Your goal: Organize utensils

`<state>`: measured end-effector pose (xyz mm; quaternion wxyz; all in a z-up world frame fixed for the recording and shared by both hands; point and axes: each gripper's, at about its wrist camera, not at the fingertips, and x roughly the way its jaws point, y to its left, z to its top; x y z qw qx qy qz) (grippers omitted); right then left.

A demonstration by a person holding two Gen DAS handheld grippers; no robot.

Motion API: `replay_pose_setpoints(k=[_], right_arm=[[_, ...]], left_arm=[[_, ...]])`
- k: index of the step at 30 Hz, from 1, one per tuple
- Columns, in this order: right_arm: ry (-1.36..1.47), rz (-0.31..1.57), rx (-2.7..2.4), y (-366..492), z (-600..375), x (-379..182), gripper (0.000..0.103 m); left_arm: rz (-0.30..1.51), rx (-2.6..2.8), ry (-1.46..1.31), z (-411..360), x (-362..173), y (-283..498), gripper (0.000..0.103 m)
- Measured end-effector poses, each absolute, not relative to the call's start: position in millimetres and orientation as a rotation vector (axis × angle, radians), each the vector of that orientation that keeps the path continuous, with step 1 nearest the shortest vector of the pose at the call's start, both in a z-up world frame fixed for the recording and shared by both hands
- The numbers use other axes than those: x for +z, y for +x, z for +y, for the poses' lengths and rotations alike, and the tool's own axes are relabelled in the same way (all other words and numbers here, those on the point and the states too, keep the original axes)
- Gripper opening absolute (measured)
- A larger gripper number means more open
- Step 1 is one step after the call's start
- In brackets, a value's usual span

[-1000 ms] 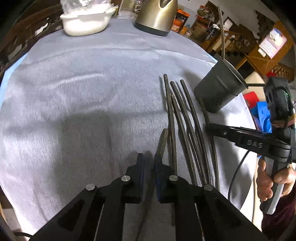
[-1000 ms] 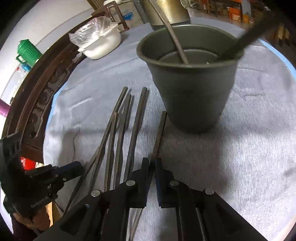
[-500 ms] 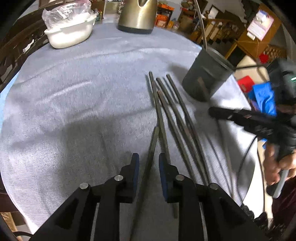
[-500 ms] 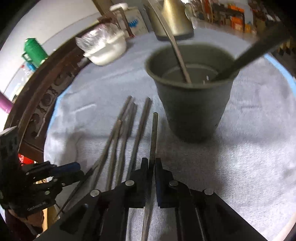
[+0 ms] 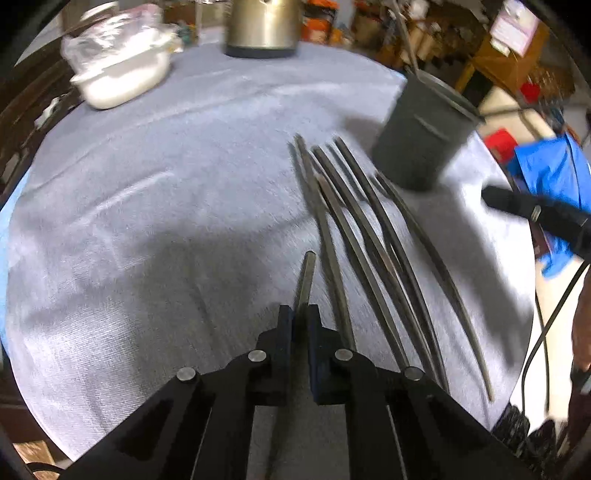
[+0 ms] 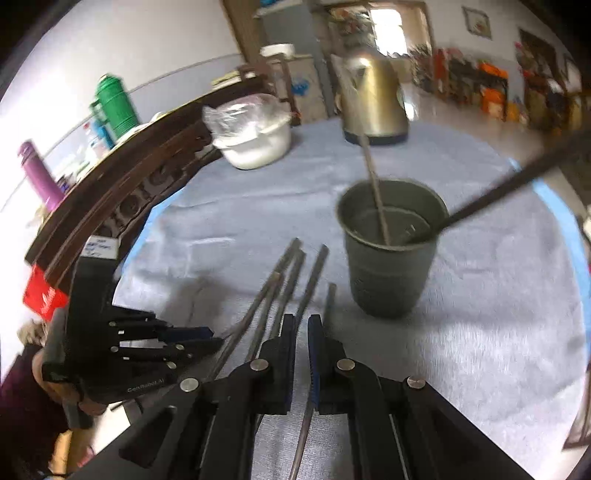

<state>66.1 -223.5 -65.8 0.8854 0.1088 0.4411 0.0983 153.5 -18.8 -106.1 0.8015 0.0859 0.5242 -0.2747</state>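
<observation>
Between the left claw's (image 5: pixel 300 317) closed tips, a slim dark chopstick (image 5: pixel 307 275) protrudes.

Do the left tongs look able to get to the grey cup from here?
Probably yes: left tongs, shut on one chopstick, only have flat loose chopsticks between them and the cup; right tongs hover beside it.

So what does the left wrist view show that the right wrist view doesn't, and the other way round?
Only the left wrist view: the left gripper close up, jaws closed on one chopstick, and blue fabric past the table edge.
Only the right wrist view: the inside of the cup with two sticks leaning in it, a green flask and a purple bottle.
Both: the loose chopsticks on the grey cloth, the kettle and the white bowl.
</observation>
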Motion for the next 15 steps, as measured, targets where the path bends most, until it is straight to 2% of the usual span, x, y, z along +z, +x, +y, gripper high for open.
replay_pose_setpoints(k=[2,3,4,6,14,15], right_arm=[[0.264,0.976,0.191,73.4,-226.6,-76.5,0.01],[0.278,0.994,0.184,76.9,-226.9,-81.4,0.014],[0.274,1.0,0.175,79.2,-226.6,-85.6,0.021],[0.247,1.022,0.155,85.7,-220.3,-94.2,0.028],[0.137,1.093,0.116,105.4,-196.1,-126.4,0.027],[0.116,1.074,0.11,105.4,-194.0,-126.0,0.022]], left_arm=[[1.051,-0.573,0.128,-10.1,-95.0,152.5,0.006],[0.998,-0.551,0.058,-1.7,-86.3,153.2,0.006],[0.969,-0.538,0.008,5.2,-81.7,154.8,0.006],[0.876,-0.506,-0.133,22.5,-68.1,157.1,0.006],[0.732,-0.491,-0.304,41.6,-50.0,152.9,0.006],[0.712,-0.494,-0.316,44.3,-46.0,146.9,0.006]])
